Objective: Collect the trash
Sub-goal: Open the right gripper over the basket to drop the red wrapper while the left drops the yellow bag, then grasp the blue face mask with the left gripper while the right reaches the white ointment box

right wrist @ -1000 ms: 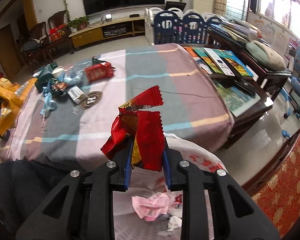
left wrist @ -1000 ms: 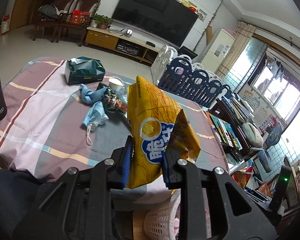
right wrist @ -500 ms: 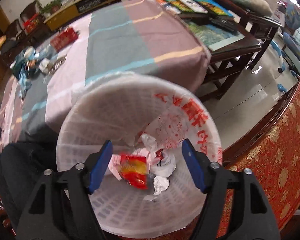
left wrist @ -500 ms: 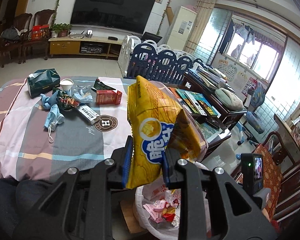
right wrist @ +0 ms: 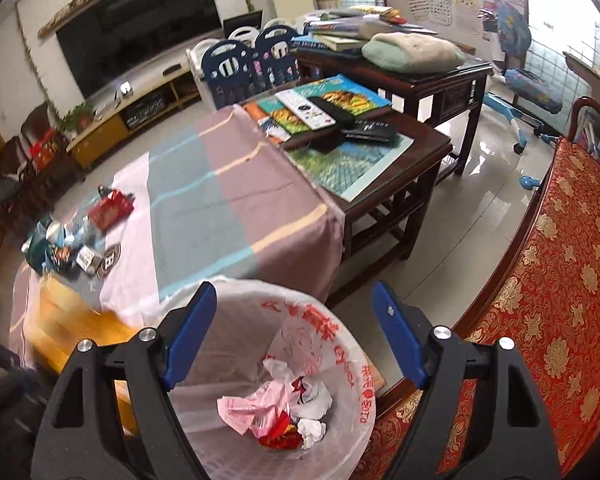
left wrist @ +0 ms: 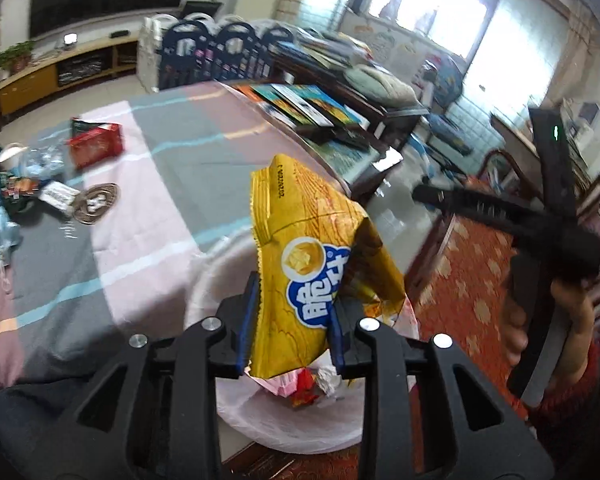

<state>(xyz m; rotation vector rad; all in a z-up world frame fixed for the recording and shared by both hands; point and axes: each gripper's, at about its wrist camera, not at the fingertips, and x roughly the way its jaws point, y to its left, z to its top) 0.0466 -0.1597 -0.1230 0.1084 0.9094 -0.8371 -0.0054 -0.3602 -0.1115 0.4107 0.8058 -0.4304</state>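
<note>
Left wrist view first: my left gripper (left wrist: 292, 320) has the yellow snack bag (left wrist: 316, 276) between its blue pads (left wrist: 247, 322), which stand a little apart and have just been easing wider, though the bag's lower part is not yet free of them. The bag's long axis runs up and away from me, leaning slightly left at the top; its crimped, date-stamped end points up toward the table, and its lower end hangs over the white-lined trash basket (left wrist: 268, 428), where pink and red scraps lie. Behind it stretches the striped tablecloth (left wrist: 148, 216), with a red packet (left wrist: 96, 146), a round brown coaster (left wrist: 97, 203) and a heap of blue masks and wrappers (left wrist: 8, 200) far to the left. At the right edge a hand (left wrist: 556, 344) in a red sleeve grips the dark body of my other tool. Right wrist view next: my right gripper (right wrist: 294, 332) has just been spreading, and its fingers (right wrist: 190, 334) now stand wide apart with nothing between them, poised above the basket (right wrist: 340, 364). Crumpled pink and white bags and a red wrapper (right wrist: 278, 434) lie on its bottom. The yellow bag (right wrist: 76, 332) shows as a blur at the lower left, beside the basket rim. The remaining litter pile (right wrist: 66, 248) sits at the cloth's far left, well apart from the basket.
</note>
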